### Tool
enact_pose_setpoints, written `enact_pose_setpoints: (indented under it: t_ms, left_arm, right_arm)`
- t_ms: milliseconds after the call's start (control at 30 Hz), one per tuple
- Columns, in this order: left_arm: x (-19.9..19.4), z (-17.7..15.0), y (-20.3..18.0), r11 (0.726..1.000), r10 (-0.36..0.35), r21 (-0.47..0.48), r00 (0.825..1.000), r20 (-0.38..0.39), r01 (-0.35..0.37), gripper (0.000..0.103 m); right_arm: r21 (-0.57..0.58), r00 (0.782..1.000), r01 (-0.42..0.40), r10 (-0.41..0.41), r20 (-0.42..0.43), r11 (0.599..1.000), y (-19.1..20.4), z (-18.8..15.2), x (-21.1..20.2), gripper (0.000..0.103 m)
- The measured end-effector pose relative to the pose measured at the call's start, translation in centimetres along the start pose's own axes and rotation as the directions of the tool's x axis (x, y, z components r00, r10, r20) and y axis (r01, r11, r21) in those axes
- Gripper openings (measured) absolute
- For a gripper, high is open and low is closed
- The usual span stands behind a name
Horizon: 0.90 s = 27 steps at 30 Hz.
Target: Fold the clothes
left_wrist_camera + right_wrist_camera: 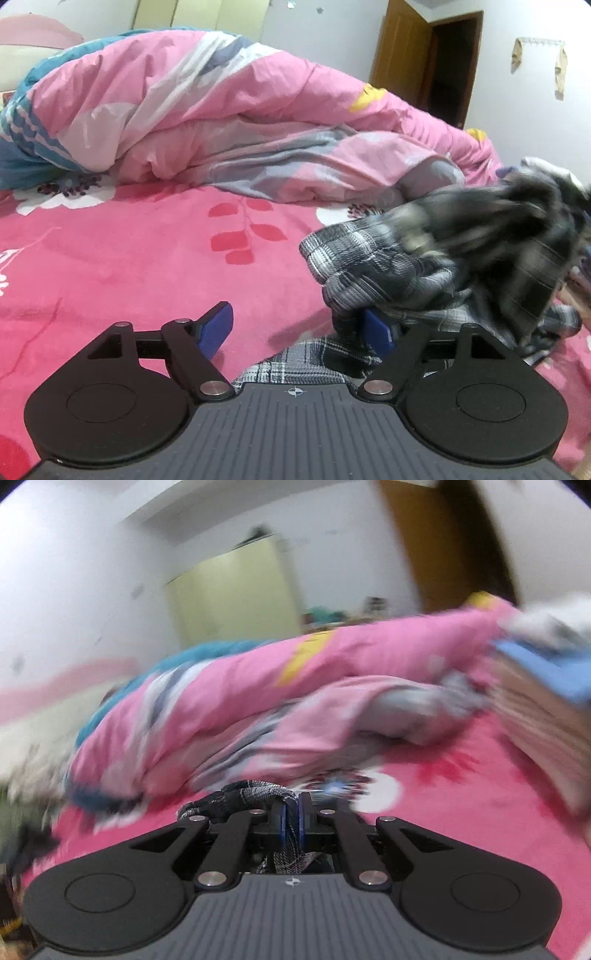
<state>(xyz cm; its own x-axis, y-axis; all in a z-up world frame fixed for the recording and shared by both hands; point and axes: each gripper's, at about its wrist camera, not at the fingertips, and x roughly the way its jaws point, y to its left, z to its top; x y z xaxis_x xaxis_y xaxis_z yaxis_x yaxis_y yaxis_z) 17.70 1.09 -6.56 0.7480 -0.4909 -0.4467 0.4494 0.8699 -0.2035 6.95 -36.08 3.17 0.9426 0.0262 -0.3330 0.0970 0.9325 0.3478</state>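
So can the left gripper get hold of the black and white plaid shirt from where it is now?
Probably yes. The left gripper stands open, and the black and white plaid shirt already drapes over its right finger, with nothing between them.

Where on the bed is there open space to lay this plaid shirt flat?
Bare pink bedsheet lies open between the heaped quilt and the left gripper. The plaid shirt crowds the near right side; a clothes pile fills the far right.
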Motion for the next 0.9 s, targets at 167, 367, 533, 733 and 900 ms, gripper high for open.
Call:
enact_pose_setpoints:
  t_ms: [167, 367, 533, 733, 900]
  left_arm:
    - [-0.2, 0.4, 0.3, 0.995, -0.082, -0.051, 0.996, 0.029, 0.083, 0.081]
    - [0.3, 0.7, -0.4, 0.967, -0.221, -0.122, 0.974, 0.045, 0.225, 0.083]
    - [1.2, 1.2, -1.5, 0.939, -0.317, -0.12, 0.946, 0.069, 0.323, 0.085]
    - [4.0, 1.8, -2.8, 0.89, -0.432, -0.134, 0.9, 0.061, 0.437, 0.088]
    - [4.7, 1.6, -3.9, 0.878, -0.458, -0.122, 0.887, 0.064, 0.463, 0.07]
  right_arm:
    - [0.25, 0.994, 0.096, -0.081, -0.072, 0.963, -7.6, -2.8, -0.9, 0.004]
    - [0.431, 0.988, 0.114, -0.058, -0.141, 0.895, -12.8, -6.6, -0.6, 0.003]
    - [0.415, 0.991, 0.068, -0.015, -0.129, 0.907, -13.2, -7.1, -0.5, 0.003]
    - [0.438, 0.991, 0.024, 0.035, -0.127, 0.898, -14.0, -7.2, -0.7, 0.005]
    - [0.463, 0.989, 0.005, 0.063, -0.133, 0.886, -14.6, -6.9, -1.4, 0.007]
